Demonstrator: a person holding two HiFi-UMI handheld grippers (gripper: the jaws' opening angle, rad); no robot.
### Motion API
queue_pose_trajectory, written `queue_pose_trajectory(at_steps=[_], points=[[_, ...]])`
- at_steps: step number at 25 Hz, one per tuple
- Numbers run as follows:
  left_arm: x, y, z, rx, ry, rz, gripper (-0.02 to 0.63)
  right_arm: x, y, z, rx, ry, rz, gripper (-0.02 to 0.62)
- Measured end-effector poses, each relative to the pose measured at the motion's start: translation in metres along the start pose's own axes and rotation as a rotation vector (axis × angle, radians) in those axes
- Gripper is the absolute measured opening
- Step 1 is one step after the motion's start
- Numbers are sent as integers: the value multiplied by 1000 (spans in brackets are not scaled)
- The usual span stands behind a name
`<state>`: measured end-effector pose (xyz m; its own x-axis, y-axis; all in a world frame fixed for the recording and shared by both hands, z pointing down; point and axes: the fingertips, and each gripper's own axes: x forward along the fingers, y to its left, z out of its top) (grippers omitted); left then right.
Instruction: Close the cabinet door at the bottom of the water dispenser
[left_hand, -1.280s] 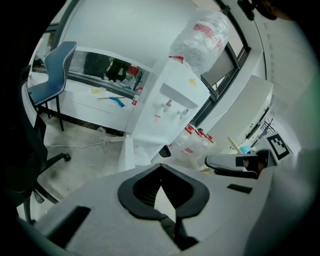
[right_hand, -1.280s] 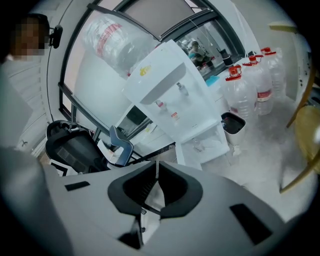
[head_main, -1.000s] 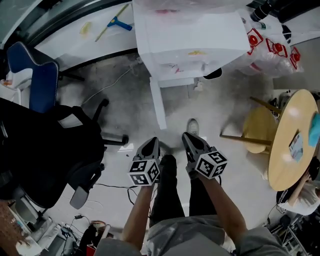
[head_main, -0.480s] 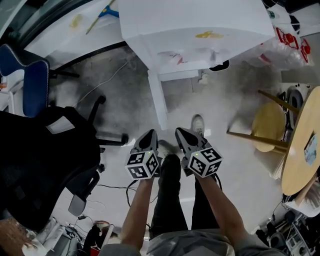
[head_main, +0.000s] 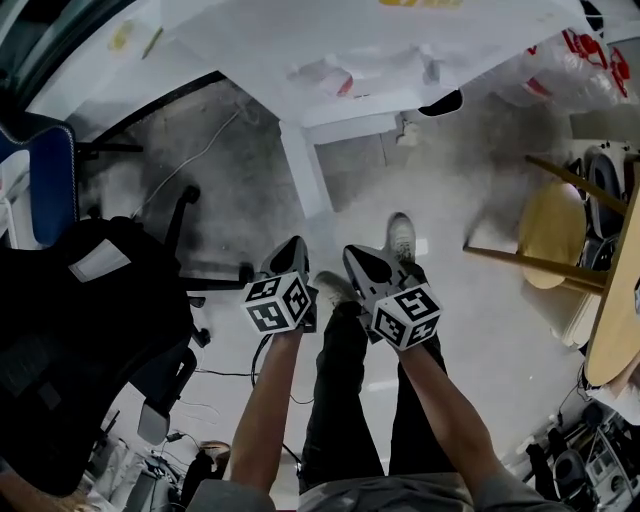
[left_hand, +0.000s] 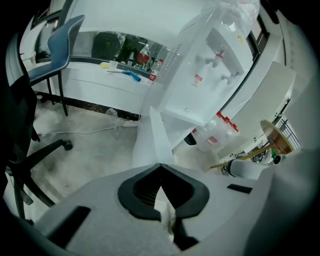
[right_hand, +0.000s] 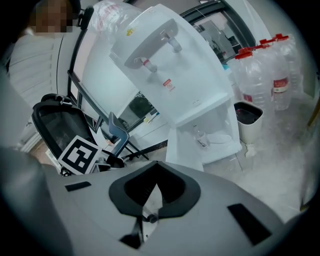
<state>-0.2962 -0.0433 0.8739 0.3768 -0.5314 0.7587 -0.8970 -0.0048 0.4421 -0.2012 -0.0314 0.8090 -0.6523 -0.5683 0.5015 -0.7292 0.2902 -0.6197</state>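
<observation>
Both tools are shut and empty: left tool (left_hand: 160, 167) has its jaws tip to tip with nothing between, right tool (right_hand: 156, 166) the same. You hold them side by side, low over the floor (head_main: 250, 190) above your shoes (head_main: 400, 238), well apart from the target

Step in hand: approach, no contact with the cabinet door (head_main: 305, 170) yet. It hangs swung right out, roughly square to the front of the water dispenser (head_main: 400, 40), free edge towards you, hinge on the cabinet's left as you face it. The open compartment (right_hand: 220, 132) is white inside, with something small lying in it that I can't make out

Next move, my read: step in, put the left tool on the door's outer face near the free edge and sweep it right until it seats. Closed jaws are fine for a push. Mind the black chair (head_main: 90, 330) on your left
</observation>
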Motion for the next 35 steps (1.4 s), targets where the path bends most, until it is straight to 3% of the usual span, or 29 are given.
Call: queue_pose_trajectory(at_steps=[17, 25, 35], points=[[52, 15, -22, -43, 121, 56, 6, -8, -26, -9, 31, -10, 1, 6], [68, -6, -24, -91, 140, 33, 6, -17, -48, -2, 58, -25, -20, 6], [94, -50, -16, -52, 166, 2, 6, -33, -78, 20, 86, -60, -43, 6]])
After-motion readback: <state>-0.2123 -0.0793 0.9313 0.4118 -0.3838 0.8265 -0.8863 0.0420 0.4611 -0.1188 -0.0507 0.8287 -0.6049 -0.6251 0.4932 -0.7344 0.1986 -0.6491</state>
